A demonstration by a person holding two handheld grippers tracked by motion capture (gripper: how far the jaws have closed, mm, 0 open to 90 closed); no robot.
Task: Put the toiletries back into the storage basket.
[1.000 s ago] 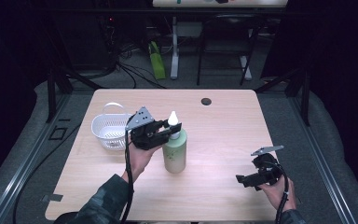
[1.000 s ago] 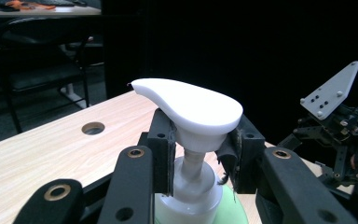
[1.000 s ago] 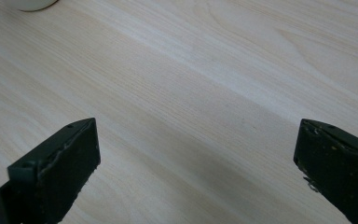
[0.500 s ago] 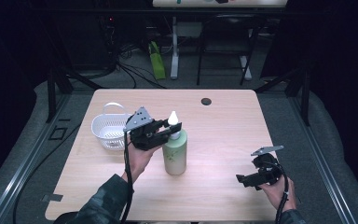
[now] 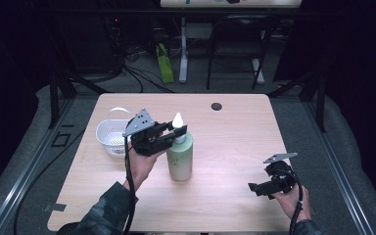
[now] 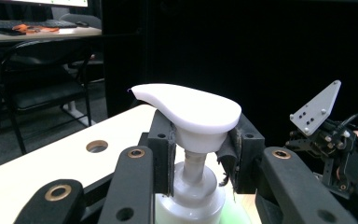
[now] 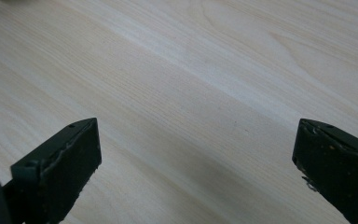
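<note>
A pale green pump bottle (image 5: 180, 157) stands upright near the middle of the wooden table (image 5: 235, 147). Its white pump head (image 5: 177, 120) points away from me. My left gripper (image 5: 174, 135) comes in from the left and is shut on the bottle's neck, just under the pump head (image 6: 191, 105). In the left gripper view, a pad presses on each side of the white collar (image 6: 200, 135). My right gripper (image 5: 255, 187) rests low over the table at the front right, far from the bottle. Its jaws stand wide open over bare wood (image 7: 196, 116) with nothing between them.
A white plastic basket (image 5: 108, 139) with a handle sits on the table's left side, just behind my left hand. A small dark round hole (image 5: 217, 106) lies near the far edge. Chairs, cables and desk legs stand on the floor beyond the table.
</note>
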